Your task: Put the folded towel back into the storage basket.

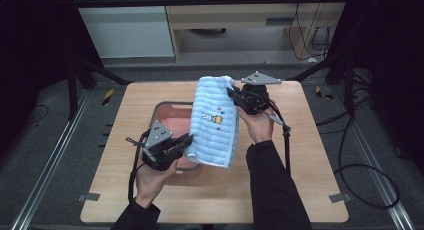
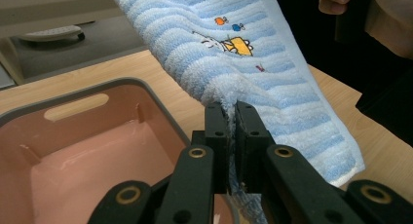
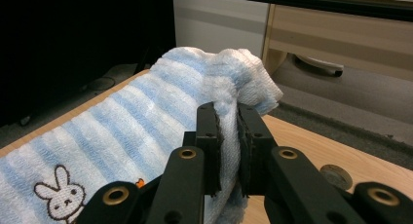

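Observation:
A blue and white striped towel [image 1: 214, 122] with a small cartoon print hangs stretched in the air above the table. My left gripper [image 1: 186, 141] is shut on its near left edge, over the pink bin [image 1: 167, 115]. In the left gripper view the towel [image 2: 253, 63] bunches between the closed jaws of the left gripper [image 2: 232, 109]. My right gripper [image 1: 233, 94] is shut on the towel's far corner, held higher. In the right gripper view that corner of the towel [image 3: 146, 117] is pinched in the right gripper [image 3: 228, 109], and a rabbit print shows at lower left.
The pink bin with a grey rim [image 2: 87, 151] looks empty and sits mid-table under the towel. The wooden table [image 1: 310, 155] has bare room to the right and front. A round metal disc [image 3: 335, 175] lies on the table near the right gripper. Dark frame posts flank the table.

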Demonstrator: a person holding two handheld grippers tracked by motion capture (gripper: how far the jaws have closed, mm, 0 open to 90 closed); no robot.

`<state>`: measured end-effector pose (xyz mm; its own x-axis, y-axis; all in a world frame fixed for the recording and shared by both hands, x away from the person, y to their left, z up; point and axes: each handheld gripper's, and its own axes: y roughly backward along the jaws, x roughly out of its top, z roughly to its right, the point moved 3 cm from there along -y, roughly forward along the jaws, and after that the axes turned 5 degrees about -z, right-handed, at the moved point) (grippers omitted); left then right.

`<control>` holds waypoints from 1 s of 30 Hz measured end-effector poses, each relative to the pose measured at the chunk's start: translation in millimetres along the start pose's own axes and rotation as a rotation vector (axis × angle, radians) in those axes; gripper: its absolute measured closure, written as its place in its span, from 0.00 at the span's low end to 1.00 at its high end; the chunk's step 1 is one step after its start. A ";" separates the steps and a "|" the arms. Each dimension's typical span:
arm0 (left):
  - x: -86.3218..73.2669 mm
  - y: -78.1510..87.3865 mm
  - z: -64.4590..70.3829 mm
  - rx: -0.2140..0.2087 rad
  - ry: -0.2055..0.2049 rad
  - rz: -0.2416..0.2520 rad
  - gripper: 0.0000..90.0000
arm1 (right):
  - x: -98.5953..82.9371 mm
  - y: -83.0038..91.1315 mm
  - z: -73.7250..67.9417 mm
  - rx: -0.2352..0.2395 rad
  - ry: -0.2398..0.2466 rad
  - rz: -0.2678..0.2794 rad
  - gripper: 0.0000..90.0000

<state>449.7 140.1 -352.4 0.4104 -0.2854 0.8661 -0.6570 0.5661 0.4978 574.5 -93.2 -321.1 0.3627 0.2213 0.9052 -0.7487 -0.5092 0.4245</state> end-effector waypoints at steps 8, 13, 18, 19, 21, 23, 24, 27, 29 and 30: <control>-1.8 7.9 -13.8 0.013 0.007 0.005 0.95 | 10.0 -11.6 -12.1 0.012 0.008 0.003 0.91; -3.3 11.5 -24.4 0.025 0.021 0.005 0.95 | 13.5 -21.1 -19.0 0.023 0.013 0.001 0.91; -4.2 15.0 -32.4 0.040 0.026 0.007 0.95 | 18.5 -29.8 -27.0 0.029 0.022 0.007 0.91; -4.2 15.0 -32.4 0.040 0.026 0.007 0.95 | 19.3 -31.8 -28.0 0.031 0.022 0.007 0.91; -5.0 16.9 -38.3 0.044 0.036 0.009 0.95 | 21.1 -36.1 -30.2 0.035 0.021 0.003 0.91; -5.4 17.5 -40.5 0.047 0.037 0.008 0.95 | 23.1 -39.8 -32.6 0.040 0.021 0.001 0.91; -5.8 17.8 -42.4 0.050 0.039 0.010 0.95 | 23.1 -39.8 -32.6 0.040 0.021 0.001 0.91; -9.1 21.4 -51.9 0.063 0.053 0.010 0.95 | 26.3 -47.2 -37.2 0.048 0.027 0.003 0.91; -10.1 22.3 -54.2 0.066 0.058 0.011 0.95 | 26.7 -48.7 -37.8 0.049 0.033 0.004 0.91; -11.9 23.7 -57.4 0.070 0.062 0.007 0.95 | 27.0 -50.6 -38.9 0.052 0.033 0.008 0.91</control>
<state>465.5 201.3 -353.5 0.4423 -0.2317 0.8664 -0.7019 0.5120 0.4952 600.6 -29.1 -317.5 0.3379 0.2440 0.9090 -0.7213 -0.5533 0.4166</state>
